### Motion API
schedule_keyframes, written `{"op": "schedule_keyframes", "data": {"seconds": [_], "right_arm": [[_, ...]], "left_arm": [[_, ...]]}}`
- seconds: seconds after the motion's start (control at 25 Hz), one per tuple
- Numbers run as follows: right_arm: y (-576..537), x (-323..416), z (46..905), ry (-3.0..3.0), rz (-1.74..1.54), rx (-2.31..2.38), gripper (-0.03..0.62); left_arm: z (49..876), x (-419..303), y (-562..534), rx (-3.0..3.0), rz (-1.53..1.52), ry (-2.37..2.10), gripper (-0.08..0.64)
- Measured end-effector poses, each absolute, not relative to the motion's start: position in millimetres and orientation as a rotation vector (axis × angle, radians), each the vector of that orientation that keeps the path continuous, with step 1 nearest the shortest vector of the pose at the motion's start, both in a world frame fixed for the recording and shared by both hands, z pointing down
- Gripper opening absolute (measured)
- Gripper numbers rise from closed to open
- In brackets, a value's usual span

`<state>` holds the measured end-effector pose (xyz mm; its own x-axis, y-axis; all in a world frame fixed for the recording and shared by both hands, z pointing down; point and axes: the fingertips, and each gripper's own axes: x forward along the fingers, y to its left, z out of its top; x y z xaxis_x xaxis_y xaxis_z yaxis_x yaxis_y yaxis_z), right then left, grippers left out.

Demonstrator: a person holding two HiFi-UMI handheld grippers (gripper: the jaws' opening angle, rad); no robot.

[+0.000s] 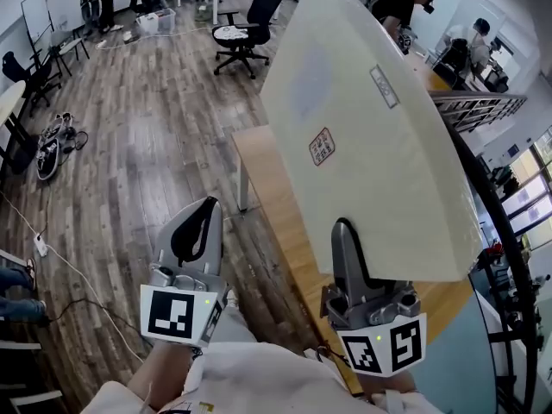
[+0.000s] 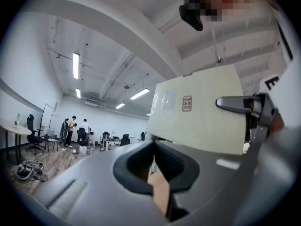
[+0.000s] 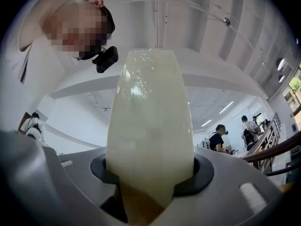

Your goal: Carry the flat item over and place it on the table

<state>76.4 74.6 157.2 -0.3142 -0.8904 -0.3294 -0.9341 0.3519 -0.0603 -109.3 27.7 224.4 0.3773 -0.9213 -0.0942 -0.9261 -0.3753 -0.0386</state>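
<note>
A person's right gripper [image 1: 345,231] pinches the near edge of a cream flat board [image 1: 371,128] tilted above a wooden table [image 1: 267,179], while the left gripper [image 1: 200,210] is closed and empty alongside; lowering it slowly and level would likely land it best.

smooth matt cream board [image 1: 379,145], wood tbl top [image 1: 269,192], glossy wood-plank floor [image 1: 155,145]
</note>
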Motion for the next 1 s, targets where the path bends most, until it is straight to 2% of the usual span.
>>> {"op": "schedule_keyframes", "data": {"seconds": [0.56,1.0], "right_arm": [[-56.4,1.0,151.2,2.336,0.170,-1.676,0.284],[-110.4,-26.2,171.0,2.333,0.125,-1.722,0.284]], "left_arm": [[215.1,-175.1,-107.6,-2.600,0.041,1.638,0.003],[228.8,-206.3,-161.4,-2.618,0.012,1.630,0.003]]}}
